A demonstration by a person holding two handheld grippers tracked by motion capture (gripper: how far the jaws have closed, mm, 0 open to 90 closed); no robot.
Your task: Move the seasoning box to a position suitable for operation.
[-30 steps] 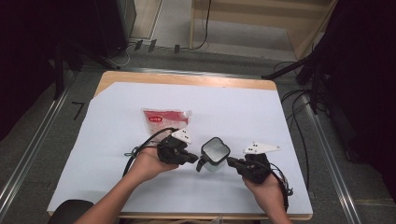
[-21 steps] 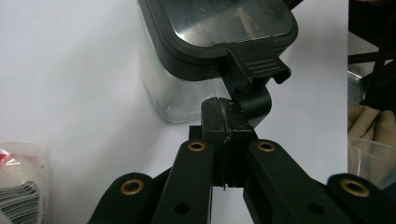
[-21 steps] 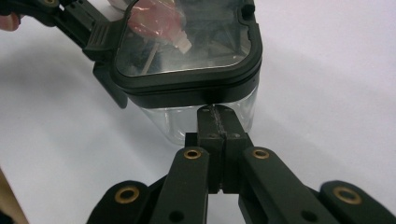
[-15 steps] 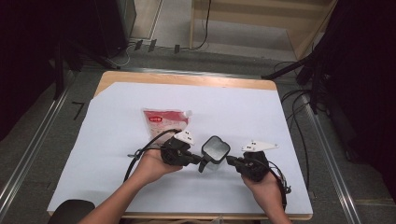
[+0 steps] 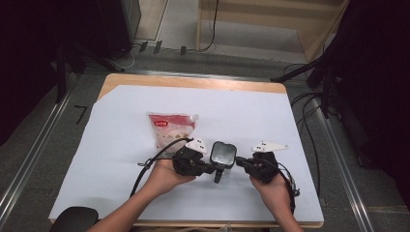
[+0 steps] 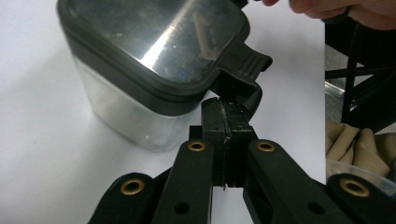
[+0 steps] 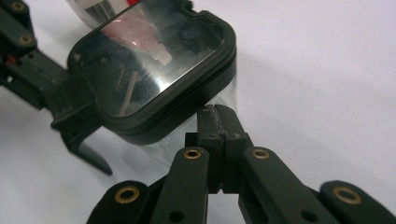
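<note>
Container (image 5: 224,153), lower centre of high view, on white surface (image 5: 251,121) between my claws. Clear rigid walls, glossy black lid (image 6: 154,42): light, slippery, hard. Left claw (image 6: 223,112) closed, empty, under latch tab (image 6: 245,58). Right claw (image 7: 215,122) closed, empty, against wall. Best hold: lid rim or tab.

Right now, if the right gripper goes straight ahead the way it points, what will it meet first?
Most likely the clear container with the dark lid: the shut right gripper points at its clear side wall just under the lid rim, seemingly very near or touching it.
</note>
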